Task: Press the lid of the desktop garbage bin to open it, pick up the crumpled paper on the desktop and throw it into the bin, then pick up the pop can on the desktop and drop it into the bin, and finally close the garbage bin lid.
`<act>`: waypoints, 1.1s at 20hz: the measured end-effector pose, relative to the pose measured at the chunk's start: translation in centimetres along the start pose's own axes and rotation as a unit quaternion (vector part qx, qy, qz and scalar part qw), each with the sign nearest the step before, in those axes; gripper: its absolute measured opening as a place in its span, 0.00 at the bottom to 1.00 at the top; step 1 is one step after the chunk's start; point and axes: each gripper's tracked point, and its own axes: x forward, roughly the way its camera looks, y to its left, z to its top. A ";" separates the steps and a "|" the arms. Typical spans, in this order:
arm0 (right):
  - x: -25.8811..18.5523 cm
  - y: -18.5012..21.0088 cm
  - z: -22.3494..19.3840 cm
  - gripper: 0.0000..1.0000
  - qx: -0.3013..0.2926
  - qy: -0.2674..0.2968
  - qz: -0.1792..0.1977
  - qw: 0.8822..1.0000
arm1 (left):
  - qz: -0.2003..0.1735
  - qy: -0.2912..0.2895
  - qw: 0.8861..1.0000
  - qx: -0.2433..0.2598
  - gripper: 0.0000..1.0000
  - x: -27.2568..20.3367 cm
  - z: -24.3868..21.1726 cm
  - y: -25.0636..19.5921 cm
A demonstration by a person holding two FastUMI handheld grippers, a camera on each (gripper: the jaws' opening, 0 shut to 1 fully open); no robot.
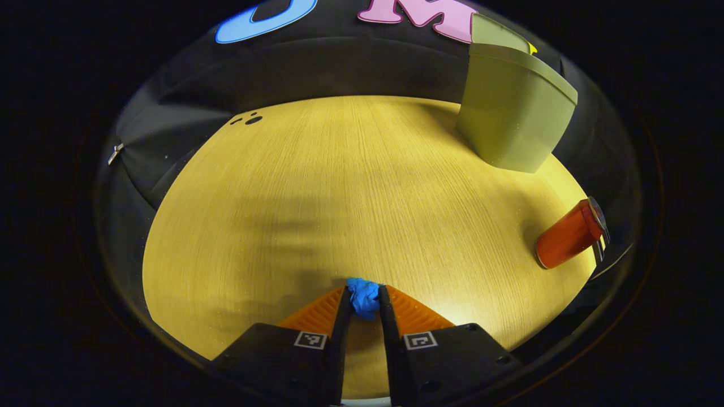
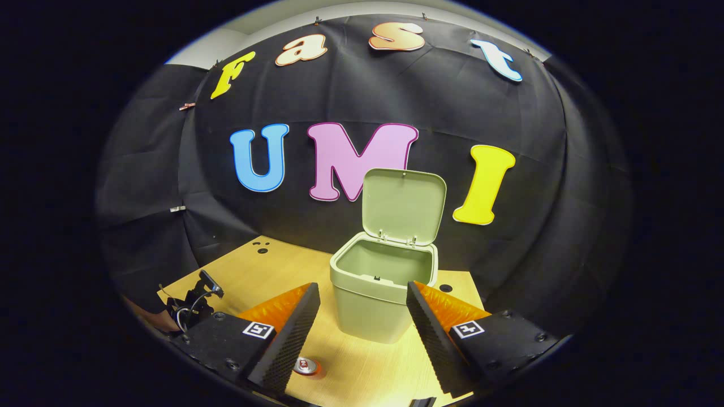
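In the left gripper view my left gripper is shut on the blue crumpled paper, just above the wooden desktop. The green garbage bin stands at the far right, and the red pop can stands on the desktop nearer on the right. In the right gripper view my right gripper is open and hangs above the desktop in front of the garbage bin. The bin's lid stands up open and the inside looks empty. The pop can is below, seen from its top.
The wooden desktop has small dark holes near its far left corner. Black cloth walls close it in at the back and sides. At the left of the right gripper view is the other gripper's rig with cables.
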 end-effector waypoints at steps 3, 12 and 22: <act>-0.1 0.0 -0.4 0.98 0.009 0.001 -0.001 1.000 | -0.006 -0.021 1.000 -0.010 0.35 -1.3 1.4 -0.1; 0.2 1.5 -2.5 0.98 0.016 0.023 0.025 0.999 | -0.031 -0.147 0.989 -0.016 0.34 -8.7 12.8 -2.1; 0.2 3.5 -5.1 0.98 0.019 0.050 0.047 0.997 | -0.081 -0.291 0.953 0.012 0.34 -15.8 26.8 -6.7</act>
